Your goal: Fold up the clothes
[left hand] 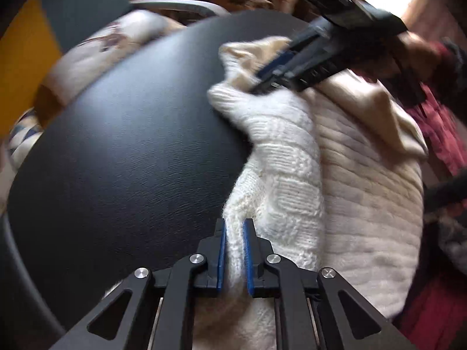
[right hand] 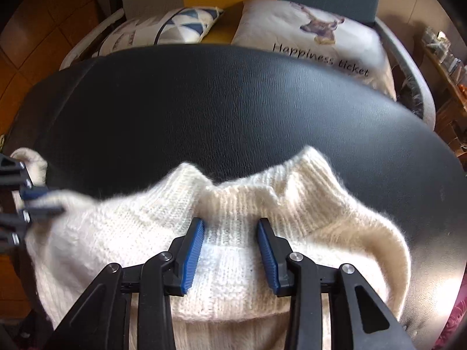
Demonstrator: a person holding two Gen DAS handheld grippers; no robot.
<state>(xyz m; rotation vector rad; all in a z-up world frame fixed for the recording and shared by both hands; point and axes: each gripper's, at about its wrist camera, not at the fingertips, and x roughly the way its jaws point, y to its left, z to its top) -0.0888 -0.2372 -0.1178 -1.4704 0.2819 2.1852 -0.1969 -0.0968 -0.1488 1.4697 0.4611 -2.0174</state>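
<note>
Both tools work one cream knit sweater [right hand: 233,250], soft, fluffy and floppy on the black counter [right hand: 233,102]. Left tool [left hand: 233,250] pinches a narrow fold near its sleeve; right tool [right hand: 230,250] stands half-open astride the ribbed collar [right hand: 262,183], probably the firmest place to hold.

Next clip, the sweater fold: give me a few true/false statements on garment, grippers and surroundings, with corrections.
1. The left gripper pinches a fold of the white knit sweater. True.
2. The sweater lies on a bare wooden table. False: it lies on a black leather-textured surface.
3. The right gripper has its pads apart over the knit. True.
4. The cushion reads "Home sweet home". False: "Happiness ticket".
</note>
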